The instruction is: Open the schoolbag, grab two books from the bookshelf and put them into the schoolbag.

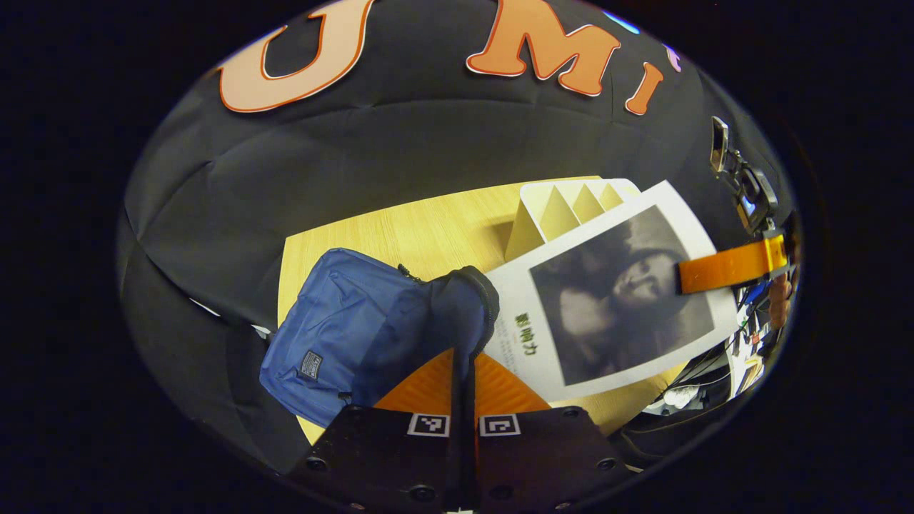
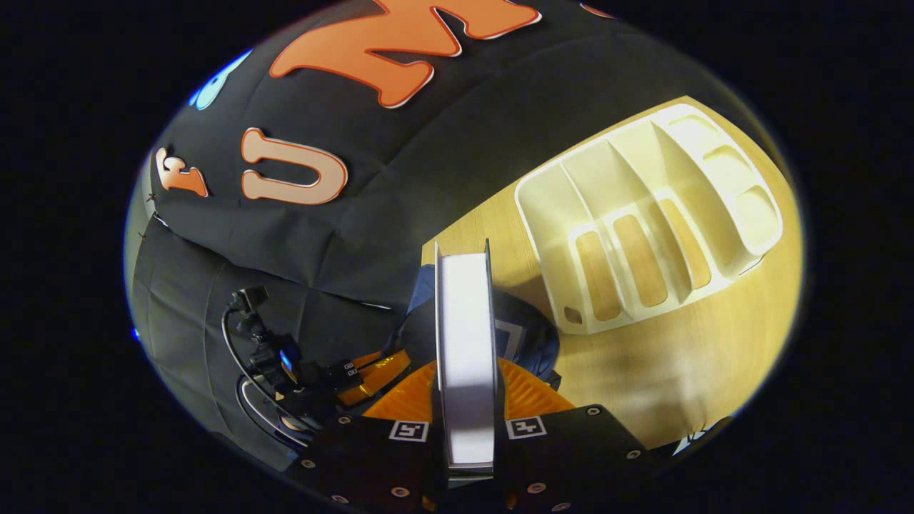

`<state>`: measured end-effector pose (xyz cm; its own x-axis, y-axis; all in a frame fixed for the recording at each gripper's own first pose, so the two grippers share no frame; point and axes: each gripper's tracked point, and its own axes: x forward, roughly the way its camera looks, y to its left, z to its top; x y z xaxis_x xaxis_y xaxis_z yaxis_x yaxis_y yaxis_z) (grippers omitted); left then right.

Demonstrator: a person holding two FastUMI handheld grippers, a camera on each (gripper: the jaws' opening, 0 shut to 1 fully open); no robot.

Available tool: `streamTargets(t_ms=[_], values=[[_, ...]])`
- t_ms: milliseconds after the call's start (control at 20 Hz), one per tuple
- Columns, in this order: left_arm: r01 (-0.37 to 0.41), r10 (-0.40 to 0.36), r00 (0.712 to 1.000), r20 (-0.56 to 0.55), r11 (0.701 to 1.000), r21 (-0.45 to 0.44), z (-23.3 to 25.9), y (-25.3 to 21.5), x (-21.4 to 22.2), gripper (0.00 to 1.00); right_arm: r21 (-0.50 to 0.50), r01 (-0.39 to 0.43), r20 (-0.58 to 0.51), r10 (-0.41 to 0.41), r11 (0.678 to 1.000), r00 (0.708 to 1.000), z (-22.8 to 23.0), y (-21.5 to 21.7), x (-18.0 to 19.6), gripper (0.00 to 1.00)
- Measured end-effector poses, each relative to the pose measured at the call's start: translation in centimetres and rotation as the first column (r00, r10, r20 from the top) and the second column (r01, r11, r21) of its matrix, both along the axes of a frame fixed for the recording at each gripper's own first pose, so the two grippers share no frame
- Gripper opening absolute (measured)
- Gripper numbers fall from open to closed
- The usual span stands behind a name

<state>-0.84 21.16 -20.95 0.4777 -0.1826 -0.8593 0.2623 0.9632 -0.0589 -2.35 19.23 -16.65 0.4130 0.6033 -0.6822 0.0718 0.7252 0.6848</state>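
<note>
Now your right gripper [image 2: 465, 428] clamps a book [image 2: 465, 335] above the schoolbag [image 1: 357, 335], whose rim your left gripper [image 1: 463, 400] pinches open at 6 o'clock; no book is inside yet.

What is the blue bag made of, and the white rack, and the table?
The schoolbag looks like soft woven fabric, matte: it creases and sags. The bookshelf seems to be smooth moulded plastic, slightly glossy, with rounded edges. The table shows pale wood grain, possibly laminate.
</note>
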Motion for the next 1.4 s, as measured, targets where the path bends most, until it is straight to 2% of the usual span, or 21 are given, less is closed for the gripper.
streamTargets(t_ms=[250,650,950,1150,1400], values=[[0.008,-0.009,1.0,-0.007,1.0,-0.002,-0.1,-0.2,0.0,0.01,0.001,0.008,-0.024,-0.007,1.0,1.0,-3.9,2.5,0.1,0.25],[0.019,-0.019,1.0,-0.007,1.0,-0.006,-0.1,-0.3,-0.3,0.01,-0.001,0.011,-0.03,-0.011,1.0,0.999,-7.1,5.9,0.8,0.24],[0.037,-0.038,0.999,-0.005,0.999,-0.011,0.1,-0.4,-0.6,0.01,0.037,0.016,-0.056,-0.014,0.999,0.998,-10.0,8.8,0.5,0.24],[0.06,-0.06,0.998,0.003,0.998,-0.017,0.4,-0.8,-0.6,0.01,0.086,0.048,-0.059,-0.043,0.995,0.997,-11.0,10.5,0.7,0.24],[0.09,-0.09,0.996,0.008,0.996,-0.004,0.7,-1.2,-0.6,0.01,0.111,0.035,-0.04,-0.031,0.993,0.999,-12.2,12.6,0.9,0.25]])
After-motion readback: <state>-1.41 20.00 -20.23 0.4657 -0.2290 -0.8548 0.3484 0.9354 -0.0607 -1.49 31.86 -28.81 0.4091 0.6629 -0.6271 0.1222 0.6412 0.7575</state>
